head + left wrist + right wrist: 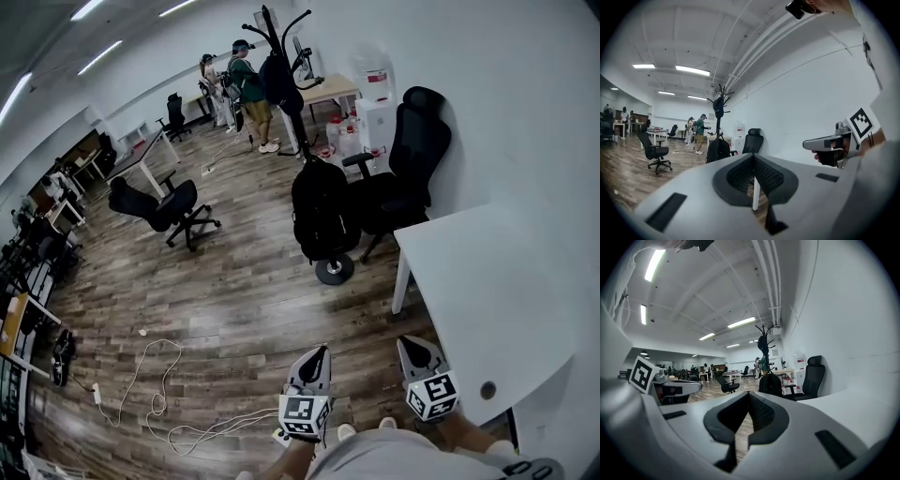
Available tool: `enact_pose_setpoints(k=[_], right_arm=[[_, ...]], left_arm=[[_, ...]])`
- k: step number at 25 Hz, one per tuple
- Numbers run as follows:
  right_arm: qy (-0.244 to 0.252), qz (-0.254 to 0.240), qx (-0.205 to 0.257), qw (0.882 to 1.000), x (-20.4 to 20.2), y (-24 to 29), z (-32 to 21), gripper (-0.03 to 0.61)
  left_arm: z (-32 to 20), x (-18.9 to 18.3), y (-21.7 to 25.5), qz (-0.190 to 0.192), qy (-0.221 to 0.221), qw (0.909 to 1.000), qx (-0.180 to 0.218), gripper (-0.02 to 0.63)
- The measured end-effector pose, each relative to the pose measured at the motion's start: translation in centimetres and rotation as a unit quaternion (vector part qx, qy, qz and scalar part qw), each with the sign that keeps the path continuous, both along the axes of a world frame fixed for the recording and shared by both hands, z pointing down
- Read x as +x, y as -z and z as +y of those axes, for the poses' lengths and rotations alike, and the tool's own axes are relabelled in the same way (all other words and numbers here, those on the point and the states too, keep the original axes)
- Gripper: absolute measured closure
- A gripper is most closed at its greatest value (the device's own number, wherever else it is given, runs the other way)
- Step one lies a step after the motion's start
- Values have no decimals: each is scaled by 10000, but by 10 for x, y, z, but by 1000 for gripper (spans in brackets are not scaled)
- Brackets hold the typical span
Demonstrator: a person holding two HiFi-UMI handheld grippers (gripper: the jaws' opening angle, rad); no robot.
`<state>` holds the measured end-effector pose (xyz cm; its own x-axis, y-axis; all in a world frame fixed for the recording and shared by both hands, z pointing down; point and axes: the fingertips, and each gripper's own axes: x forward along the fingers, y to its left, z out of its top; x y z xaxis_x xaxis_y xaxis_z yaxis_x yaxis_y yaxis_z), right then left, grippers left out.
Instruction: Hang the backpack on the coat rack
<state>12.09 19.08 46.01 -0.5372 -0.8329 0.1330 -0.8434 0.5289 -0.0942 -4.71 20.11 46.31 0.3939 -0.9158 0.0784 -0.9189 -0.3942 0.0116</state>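
The black backpack (323, 211) stands upright on a low round-based stool (334, 270) in the middle of the room, beside a black office chair (405, 164). The black coat rack (281, 56) rises further back, with a dark item hanging on it. My left gripper (316, 358) and right gripper (419, 349) are held side by side near my body, both shut and empty, well short of the backpack. The left gripper view has the backpack (717, 150) and coat rack (718, 105) ahead; the right gripper view also shows the backpack (770, 383) and coat rack (762, 344).
A white table (506, 291) stands close at my right. Another black office chair (161, 206) sits at the left, and a white cable (159, 394) trails over the wooden floor. Two people (242, 89) stand by the coat rack near a desk (330, 91) and water dispenser (377, 108).
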Motion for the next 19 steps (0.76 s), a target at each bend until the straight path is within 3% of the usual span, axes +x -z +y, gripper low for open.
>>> enact_pose_setpoints(k=[13,19], right_arm=[[-53,-73,4,10000,7,3,-8,565],[-24,-378,-146,9992,6,3,-8,565]], left_arm=[[-2,1,2,-37,-2,10000,-27,605],[5,-1,2,182,-17,9998,-28,604]])
